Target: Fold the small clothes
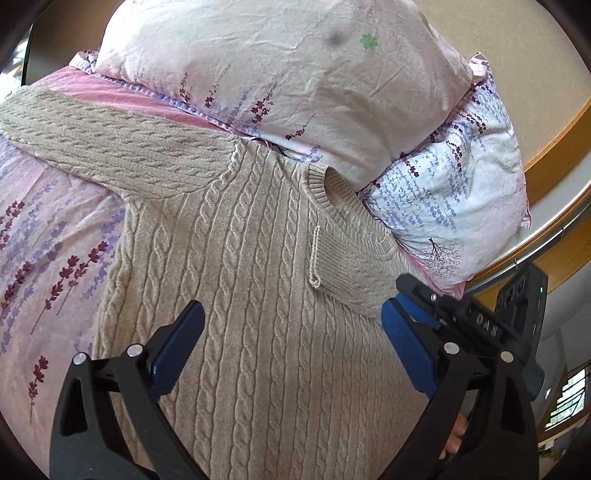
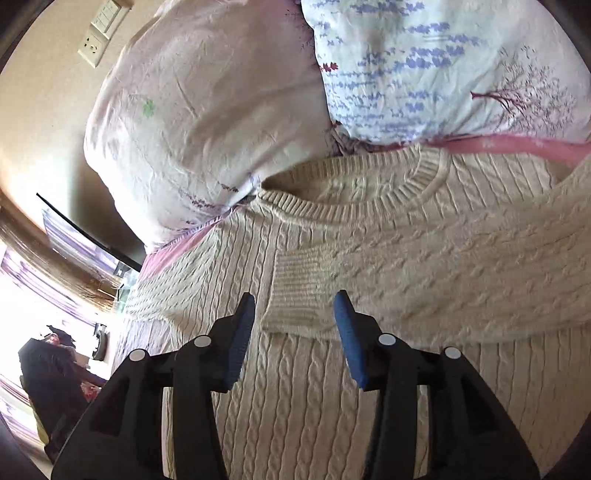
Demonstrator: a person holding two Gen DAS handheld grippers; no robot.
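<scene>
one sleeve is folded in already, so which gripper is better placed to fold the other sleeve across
Left. The left gripper hovers open over the sweater, nearer the outstretched sleeve. The right gripper sits open at the folded sleeve's cuff.

A home bedroom: ahead of the grippers two floral pillows (image 1: 280, 81) lean on a lavender-print bedsheet (image 1: 48, 229), with wall switches (image 2: 101, 31) beyond.

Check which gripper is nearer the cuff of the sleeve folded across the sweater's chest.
Right. The right gripper has its open fingers just short of the cuff, not pressing it. The left gripper is open over the sweater body, with the cuff farther ahead.
</scene>
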